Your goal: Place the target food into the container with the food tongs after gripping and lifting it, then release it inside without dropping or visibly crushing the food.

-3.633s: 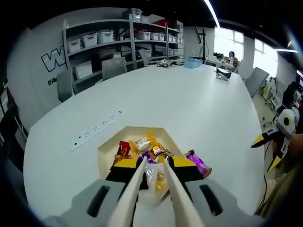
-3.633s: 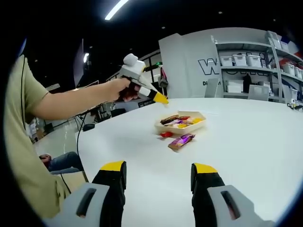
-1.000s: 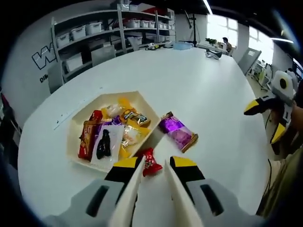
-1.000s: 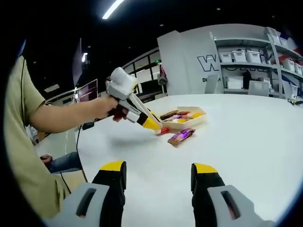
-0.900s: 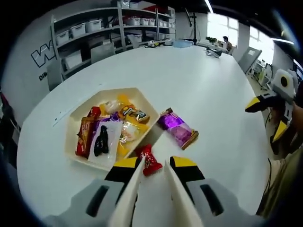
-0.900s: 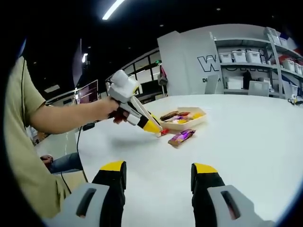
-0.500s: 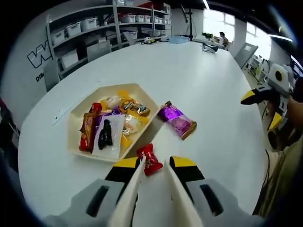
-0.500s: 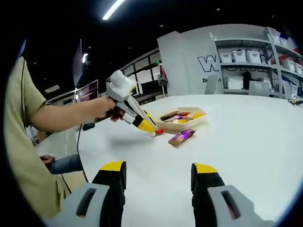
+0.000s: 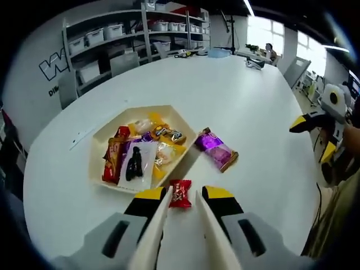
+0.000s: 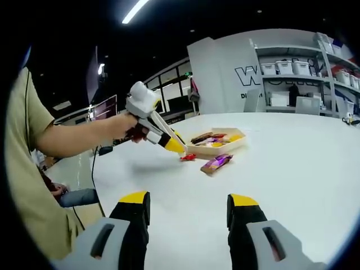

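Left gripper view looks down along the food tongs (image 9: 180, 225) held in the left gripper (image 9: 179, 198), whose jaws press the two pale arms to a narrow gap. Just ahead of the tong tips, on the white table (image 9: 247, 107), lies a small red wrapped candy (image 9: 180, 193), close to the tips or perhaps already between them; contact cannot be told. Its long axis runs roughly away from the jaws, tilted slightly toward their right. Beyond it and to the left of the jaws sits the beige hexagonal tray (image 9: 185, 130), holding several wrapped snacks, its near edge just beside the candy. A purple snack bar (image 9: 216, 150) lies ahead and to the right, its long axis angled away from the tray.

In the right gripper view, the right gripper (image 10: 188, 211) stands wide and holds nothing, well apart from the food. The left gripper is clearly nearer. The coming move seems to turn on closing the tongs across the candy's short width, gently.
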Motion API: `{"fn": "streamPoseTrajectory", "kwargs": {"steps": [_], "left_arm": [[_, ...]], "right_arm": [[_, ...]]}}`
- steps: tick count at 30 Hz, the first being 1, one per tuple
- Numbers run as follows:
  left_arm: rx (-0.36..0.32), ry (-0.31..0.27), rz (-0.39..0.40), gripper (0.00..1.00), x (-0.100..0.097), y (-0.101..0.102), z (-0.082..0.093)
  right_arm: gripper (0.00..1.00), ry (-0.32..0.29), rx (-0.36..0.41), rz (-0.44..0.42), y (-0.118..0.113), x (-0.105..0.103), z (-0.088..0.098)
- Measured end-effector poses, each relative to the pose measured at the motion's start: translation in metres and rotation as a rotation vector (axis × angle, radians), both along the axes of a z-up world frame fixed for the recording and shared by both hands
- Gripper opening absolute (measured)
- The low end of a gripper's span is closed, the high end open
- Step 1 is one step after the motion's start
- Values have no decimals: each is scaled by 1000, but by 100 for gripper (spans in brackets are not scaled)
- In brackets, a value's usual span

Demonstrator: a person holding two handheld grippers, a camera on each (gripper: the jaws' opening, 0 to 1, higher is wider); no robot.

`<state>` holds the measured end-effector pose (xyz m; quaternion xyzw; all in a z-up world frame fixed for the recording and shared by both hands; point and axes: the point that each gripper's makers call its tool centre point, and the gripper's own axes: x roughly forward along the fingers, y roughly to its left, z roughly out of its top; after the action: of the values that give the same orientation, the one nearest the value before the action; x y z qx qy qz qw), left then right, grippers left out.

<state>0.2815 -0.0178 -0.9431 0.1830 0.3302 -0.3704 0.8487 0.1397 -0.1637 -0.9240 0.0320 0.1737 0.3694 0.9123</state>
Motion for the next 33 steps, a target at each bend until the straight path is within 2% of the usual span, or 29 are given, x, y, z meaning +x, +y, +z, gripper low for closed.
{"fn": "streamPoseTrajectory", "kwargs": {"steps": [3, 8, 17, 28, 33], "left_arm": [[4, -12, 9, 24, 5, 0, -1], [17, 1, 17, 24, 8, 3, -9], [19, 32, 11, 22, 1, 2, -19], [10, 29, -8, 20, -4, 1, -17], [-11, 32, -15, 19, -5, 1, -8]], "right_arm": [[53, -1, 0, -4, -2, -1, 1], [53, -4, -1, -7, -4, 0, 2], [53, -4, -1, -4, -3, 1, 2], [52, -3, -3, 2, 0, 2, 3], [52, 0, -3, 5, 1, 1, 1]]}}
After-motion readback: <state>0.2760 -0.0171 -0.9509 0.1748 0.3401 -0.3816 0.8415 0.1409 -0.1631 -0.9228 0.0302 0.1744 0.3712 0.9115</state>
